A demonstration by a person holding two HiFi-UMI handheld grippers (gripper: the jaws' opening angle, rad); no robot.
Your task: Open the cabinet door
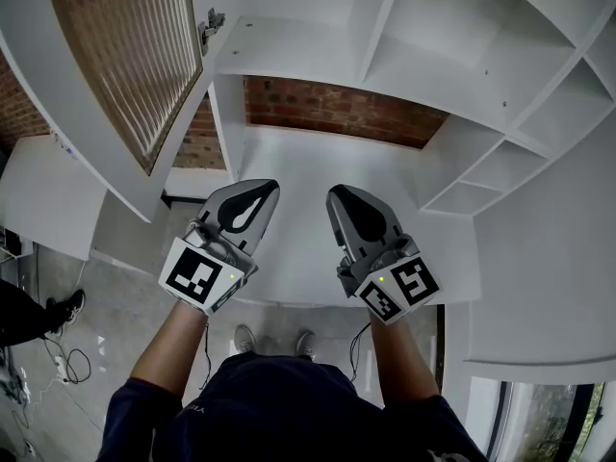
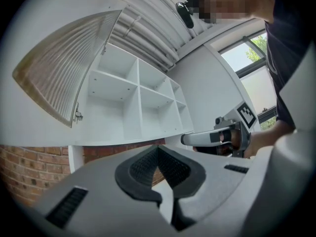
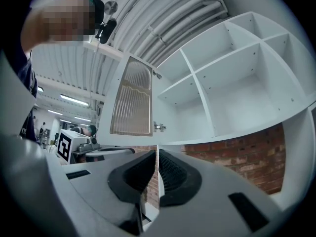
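Judging by how things stand, the opening is done: the cabinet door (image 1: 125, 56), a white frame around a ribbed glass panel, is swung wide on its hinge (image 1: 212, 22) and hangs out past the left edge of the desk (image 1: 298, 166), well clear of the cabinet (image 1: 433, 56) it belongs to. The compartment it covered and the open shelves to the right show bare white insides, with a strip of brick wall beneath them at the desk's far edge. The left gripper (image 1: 262, 189) hovers over the near left corner of the desk, its fingers closed on each other with nothing between them; its own view shows the pads meeting at the tip. The right gripper (image 1: 339, 195) hovers just beside it, above the near edge, fingers likewise closed and empty, with only a hairline slit between the pads. Neither tool touches the door, which is well apart from both. What is left, as I read it, is little or nothing: the door looks as open as the task asks, so at most the hands need to draw away
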